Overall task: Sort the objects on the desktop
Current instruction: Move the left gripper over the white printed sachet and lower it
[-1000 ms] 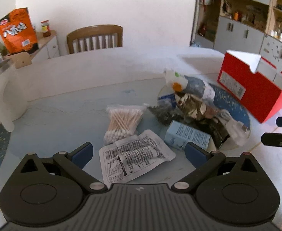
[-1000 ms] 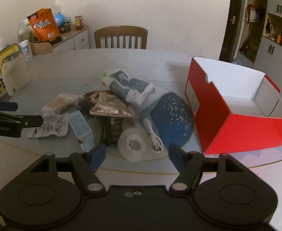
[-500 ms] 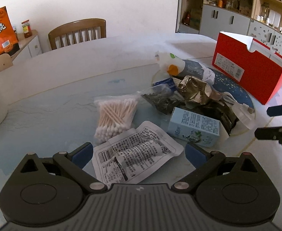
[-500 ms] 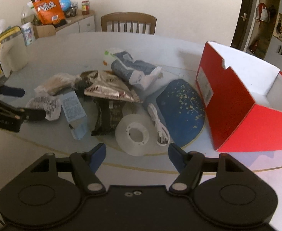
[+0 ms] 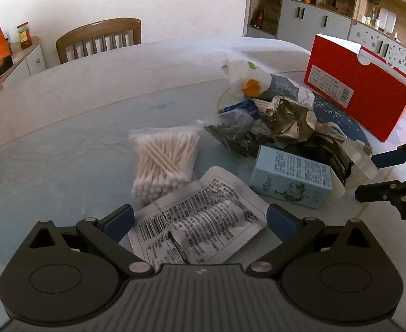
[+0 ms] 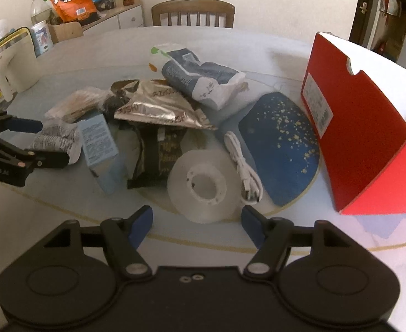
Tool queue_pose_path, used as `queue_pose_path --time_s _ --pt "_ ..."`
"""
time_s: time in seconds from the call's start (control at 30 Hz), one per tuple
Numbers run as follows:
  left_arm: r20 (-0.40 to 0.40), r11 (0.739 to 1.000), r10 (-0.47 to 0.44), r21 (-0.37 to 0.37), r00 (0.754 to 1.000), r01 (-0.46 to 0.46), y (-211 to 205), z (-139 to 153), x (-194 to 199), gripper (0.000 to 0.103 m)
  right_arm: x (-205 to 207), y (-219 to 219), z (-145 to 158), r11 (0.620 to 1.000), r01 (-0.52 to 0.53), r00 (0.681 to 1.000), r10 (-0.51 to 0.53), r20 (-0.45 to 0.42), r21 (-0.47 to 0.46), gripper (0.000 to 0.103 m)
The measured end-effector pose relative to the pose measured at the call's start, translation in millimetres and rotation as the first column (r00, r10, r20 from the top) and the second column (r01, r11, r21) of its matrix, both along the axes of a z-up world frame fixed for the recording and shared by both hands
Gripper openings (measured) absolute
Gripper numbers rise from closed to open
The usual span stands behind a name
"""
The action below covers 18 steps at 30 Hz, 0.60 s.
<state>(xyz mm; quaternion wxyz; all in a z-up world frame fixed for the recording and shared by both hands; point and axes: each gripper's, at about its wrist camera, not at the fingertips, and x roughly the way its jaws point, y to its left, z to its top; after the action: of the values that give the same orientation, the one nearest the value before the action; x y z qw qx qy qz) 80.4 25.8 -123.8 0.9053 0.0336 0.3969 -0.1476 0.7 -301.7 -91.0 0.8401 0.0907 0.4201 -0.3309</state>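
Worktop (image 6: 97, 52) is a mess from where I'm sitting. Big red box (image 6: 349, 127) sits off to the right of my right tongs (image 6: 197, 220), which are wide open and empty, tape roll (image 6: 203, 182) just ahead between the tips, white cable (image 6: 244, 163) beside it. Left tongs (image 5: 200, 218) also spread wide, holding nothing, tips either side of a printed pouch (image 5: 200, 221). Blue carton (image 5: 291, 179) ahead-right, swab bag (image 5: 164, 160) ahead-left.
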Motion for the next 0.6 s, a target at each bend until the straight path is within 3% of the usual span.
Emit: queue_pose_path --time_s 0.33,0.6 --pt "-0.014 0.997 -0.070 -0.014 0.997 0.070 3.9 -2.4 12.9 0.102 1.0 -16.2 1.1 1.000 0.013 0.999 -0.014 0.041 0.019 0.071" --pt "-0.042 0.992 -0.110 -0.075 0.993 0.106 -5.1 1.8 -11.9 0.102 -1.6 -19.0 2.5 1.000 0.016 0.998 -0.018 0.053 0.023 0.071"
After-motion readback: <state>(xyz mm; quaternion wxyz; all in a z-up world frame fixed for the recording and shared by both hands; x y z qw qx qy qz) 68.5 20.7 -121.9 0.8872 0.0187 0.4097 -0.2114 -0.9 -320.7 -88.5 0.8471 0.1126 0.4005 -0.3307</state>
